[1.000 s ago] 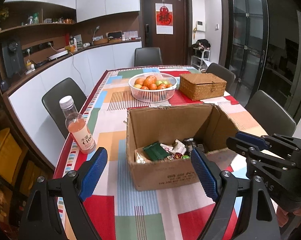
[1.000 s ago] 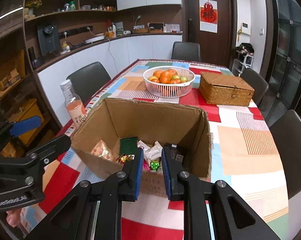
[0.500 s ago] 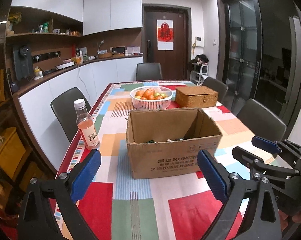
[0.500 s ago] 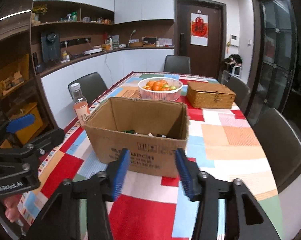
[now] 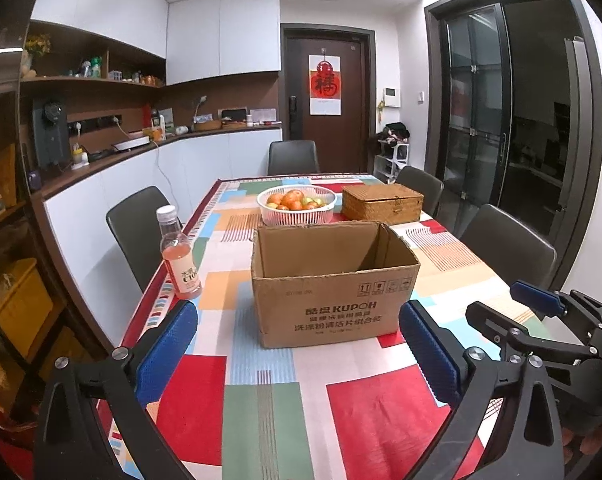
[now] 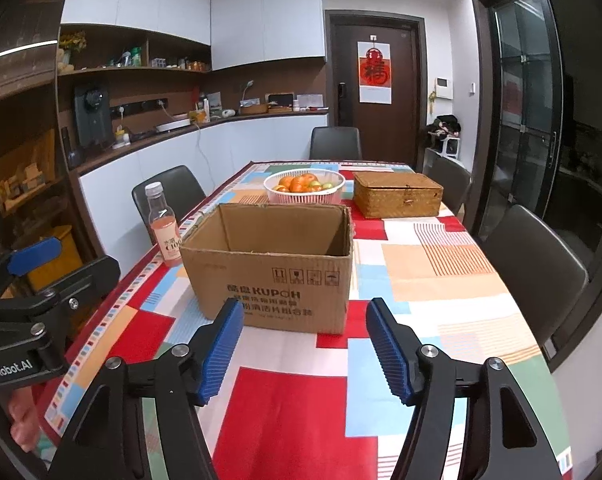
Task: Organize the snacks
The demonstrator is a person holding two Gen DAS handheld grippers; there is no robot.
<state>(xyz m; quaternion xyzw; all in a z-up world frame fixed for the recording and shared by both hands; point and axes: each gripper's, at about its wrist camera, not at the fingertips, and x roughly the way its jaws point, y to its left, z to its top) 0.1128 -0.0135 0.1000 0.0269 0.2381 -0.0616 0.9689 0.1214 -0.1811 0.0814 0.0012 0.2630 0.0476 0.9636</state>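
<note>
Left wrist view: the left gripper (image 5: 299,354) has its blue pads (image 5: 165,348) spread wide with nothing between them, hovering above the near end of the table (image 5: 381,412).
Right wrist view: the right gripper (image 6: 307,350) is also spread wide and empty, over the same near end; its blue fingers (image 6: 389,354) stop short of the box front.
Other gripper: the right gripper's black frame shows at the right border of the left view, and the left one's at the left border of the right view.
Cardboard box (image 5: 335,282): open-topped, upright, near the middle of the table, just beyond both grippers and touching neither; from this low angle its contents are hidden.
Bottle (image 5: 179,254): pink drink, white cap, upright at the table's left edge, near the box's left side but apart from it.
Fruit basket (image 5: 297,204): white, behind the box toward the far end.
Wicker box (image 5: 383,202): lid closed, just right of the fruit basket.
Chairs (image 5: 141,232): dark, along the table's sides and far end.
</note>
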